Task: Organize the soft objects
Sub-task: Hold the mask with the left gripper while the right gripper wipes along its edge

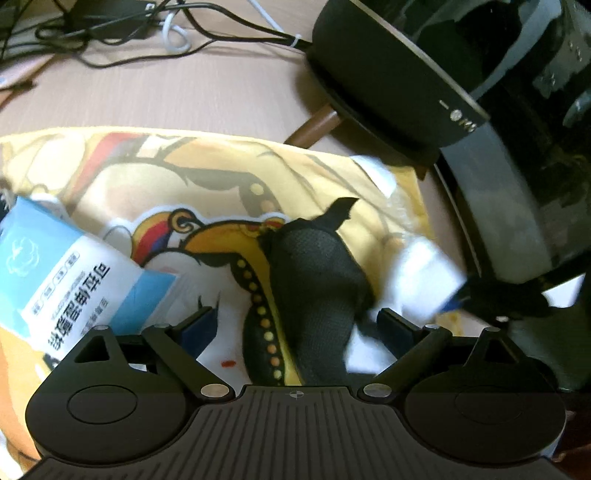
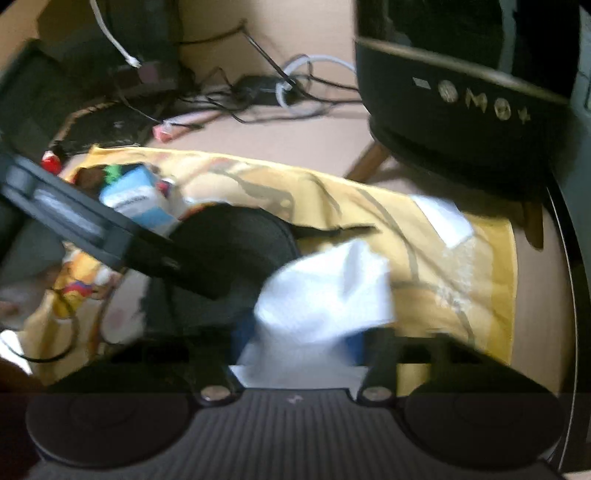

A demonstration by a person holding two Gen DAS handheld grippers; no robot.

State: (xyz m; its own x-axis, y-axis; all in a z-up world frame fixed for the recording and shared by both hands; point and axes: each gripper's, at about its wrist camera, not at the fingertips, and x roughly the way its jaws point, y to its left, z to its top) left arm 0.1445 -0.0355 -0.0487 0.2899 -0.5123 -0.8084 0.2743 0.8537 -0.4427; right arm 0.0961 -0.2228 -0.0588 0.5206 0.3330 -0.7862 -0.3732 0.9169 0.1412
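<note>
We see a black mesh sock (image 1: 314, 280) lying crumpled on a yellow printed cloth (image 1: 207, 177) between our left fingers (image 1: 295, 325), which are spread wide and hold nothing. A blue tissue pack (image 1: 70, 280) lies beside the left one. Our right fingers (image 2: 299, 343) pinch a white cloth (image 2: 325, 295), blurred, just beside the sock.

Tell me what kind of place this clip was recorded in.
Probably a home desk or work corner: a wood-grain tabletop with tangled cables, a black speaker-like device, and a cartoon-print yellow cloth bearing a tissue pack.
</note>
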